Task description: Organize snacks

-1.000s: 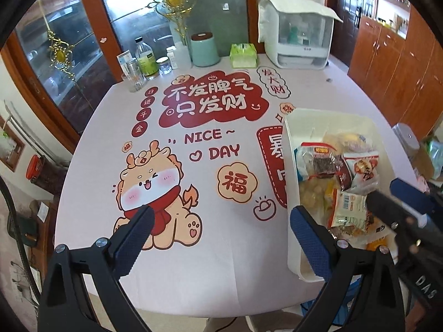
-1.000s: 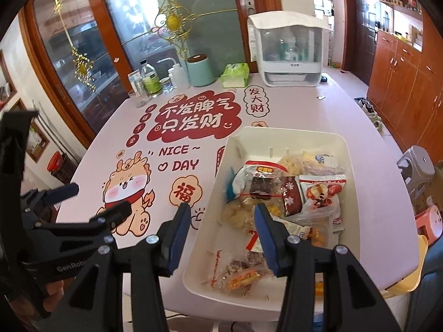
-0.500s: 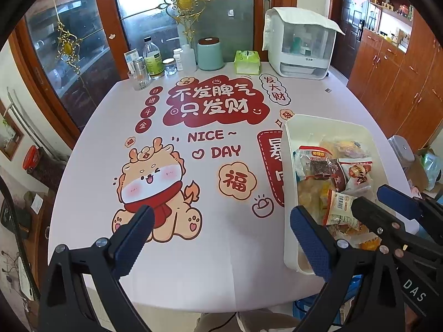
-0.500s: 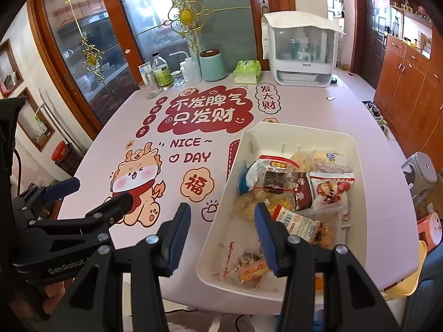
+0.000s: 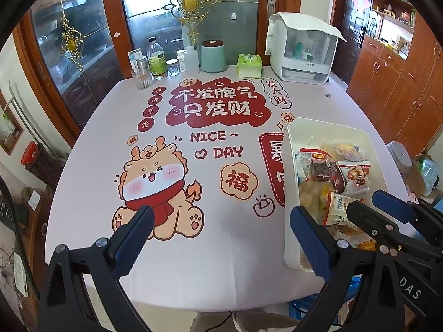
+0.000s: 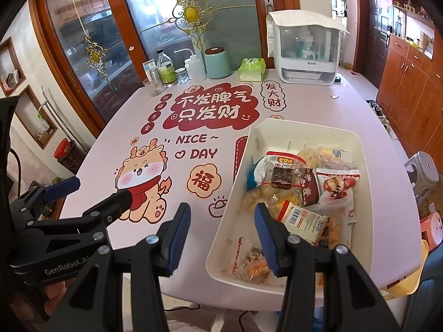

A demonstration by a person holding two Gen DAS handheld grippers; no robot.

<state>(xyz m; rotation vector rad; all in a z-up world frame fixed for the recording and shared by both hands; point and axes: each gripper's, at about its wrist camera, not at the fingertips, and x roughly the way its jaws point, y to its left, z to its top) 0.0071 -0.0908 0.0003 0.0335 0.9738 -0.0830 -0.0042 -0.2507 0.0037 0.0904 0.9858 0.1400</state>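
Observation:
A white plastic bin (image 6: 279, 130) stands on the right side of the table and holds several snack packets (image 6: 301, 182); it also shows in the left wrist view (image 5: 324, 128). My right gripper (image 6: 221, 238) is open and empty, held above the bin's near left corner. My left gripper (image 5: 221, 243) is open and empty, wide apart above the table's near edge, left of the bin. The right gripper's fingers (image 5: 387, 204) cross the bin in the left wrist view. The left gripper (image 6: 91, 191) shows at the left of the right wrist view.
The table has a pink cloth (image 5: 210, 144) with a cartoon dragon and red lettering. At the far edge stand bottles and jars (image 5: 157, 61), a teal canister (image 5: 213, 56), a green tissue pack (image 5: 250, 65) and a white appliance (image 5: 303, 47). Stools (image 6: 423, 171) and wooden cabinets are to the right.
Both grippers have pulled back and risen a little, so more of the table and room shows. Their jaws stay open. The bin and snacks have not moved.

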